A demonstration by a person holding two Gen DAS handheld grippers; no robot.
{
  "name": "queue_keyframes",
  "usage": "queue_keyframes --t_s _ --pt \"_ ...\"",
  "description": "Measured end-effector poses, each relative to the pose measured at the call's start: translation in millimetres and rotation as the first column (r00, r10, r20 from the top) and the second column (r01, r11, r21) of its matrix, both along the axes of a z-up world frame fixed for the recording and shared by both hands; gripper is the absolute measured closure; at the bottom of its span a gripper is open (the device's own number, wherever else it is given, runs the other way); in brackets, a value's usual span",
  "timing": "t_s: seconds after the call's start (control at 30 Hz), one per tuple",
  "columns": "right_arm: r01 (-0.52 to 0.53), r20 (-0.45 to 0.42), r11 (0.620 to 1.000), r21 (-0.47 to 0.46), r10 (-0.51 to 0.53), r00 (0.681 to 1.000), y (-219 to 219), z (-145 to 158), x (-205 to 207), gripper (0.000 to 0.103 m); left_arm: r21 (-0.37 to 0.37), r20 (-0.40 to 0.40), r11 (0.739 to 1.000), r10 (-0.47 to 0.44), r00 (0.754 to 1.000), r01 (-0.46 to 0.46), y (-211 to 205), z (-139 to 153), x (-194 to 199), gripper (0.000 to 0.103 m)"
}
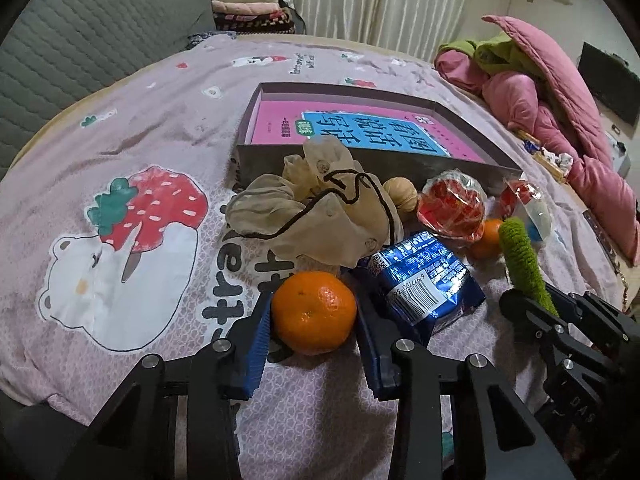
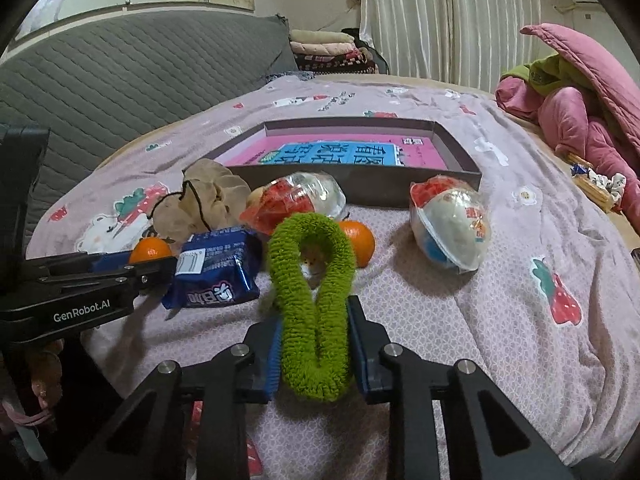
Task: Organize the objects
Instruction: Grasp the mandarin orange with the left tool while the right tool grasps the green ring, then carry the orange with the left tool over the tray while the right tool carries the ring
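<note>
On the pink bedspread, my left gripper (image 1: pixel 314 322) is shut on an orange (image 1: pixel 312 300), its blue pads pressing both sides. To its right, my right gripper (image 2: pixel 316 340) is shut on a green fuzzy loop (image 2: pixel 312 280), pinched flat and rising from the jaws. Between them lies a blue snack pack (image 1: pixel 420 280). Behind are a beige drawstring pouch (image 1: pixel 320 208), a walnut (image 1: pixel 400 196), a red-and-clear wrapped snack (image 2: pixel 296 196), a second orange (image 2: pixel 360 240) and a white-and-blue wrapped ball (image 2: pixel 452 232). A shallow grey box (image 2: pixel 360 192) farther back holds a pink-and-blue book (image 2: pixel 352 152).
A pink quilt with green cloth (image 2: pixel 580 120) is piled at the right edge of the bed. A grey quilted cushion (image 2: pixel 120 80) stands along the left. Folded blankets (image 2: pixel 328 52) and curtains are at the back.
</note>
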State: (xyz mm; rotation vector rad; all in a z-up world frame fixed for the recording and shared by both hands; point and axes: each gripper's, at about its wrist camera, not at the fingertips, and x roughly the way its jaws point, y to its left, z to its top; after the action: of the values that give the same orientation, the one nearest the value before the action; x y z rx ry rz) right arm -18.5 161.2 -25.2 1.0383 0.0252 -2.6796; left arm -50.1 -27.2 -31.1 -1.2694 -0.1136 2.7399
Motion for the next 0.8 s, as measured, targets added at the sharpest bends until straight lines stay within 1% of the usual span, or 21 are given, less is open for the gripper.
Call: queue_keyframes --t_s 0.23,0.4,0.53,0.63,0.7,0.8 --pt "0.011 -0.03 0.999 -0.034 -0.012 0.999 6.8 8.1 2.5 0.074 -0.001 -0.06 1.0 -0.015 0.998 0.015 2.2 10.8 9.4 0.063" --pt "0.039 -0.059 0.998 -0.059 -0.042 0.997 17.1 16.9 4.6 0.074 0.001 -0.104 1.0 -0.024 0.994 0.024 4.3 19.1 16.2 0.063" --pt "0.05 -0.084 0.998 -0.048 -0.054 0.995 19.5 22.5 6.1 0.074 -0.003 -0.14 0.999 -0.033 0.99 0.033 7.1 26.2 20.1 0.063" --pt "0.042 -0.117 0.999 -0.032 -0.046 0.992 16.8 27.9 8.4 0.074 -0.023 -0.173 0.999 -0.044 0.984 0.041 12.1 32.3 23.4 0.063" --pt "0.032 -0.14 0.999 -0.024 -0.035 0.99 13.2 31.8 10.0 0.074 -0.037 -0.185 0.998 -0.052 0.981 0.046 17.1 35.9 23.9 0.063" --pt "0.019 -0.156 1.0 -0.015 -0.021 0.988 10.0 34.7 11.4 0.074 -0.033 -0.196 0.998 -0.066 0.978 0.061 23.0 41.9 23.8 0.063"
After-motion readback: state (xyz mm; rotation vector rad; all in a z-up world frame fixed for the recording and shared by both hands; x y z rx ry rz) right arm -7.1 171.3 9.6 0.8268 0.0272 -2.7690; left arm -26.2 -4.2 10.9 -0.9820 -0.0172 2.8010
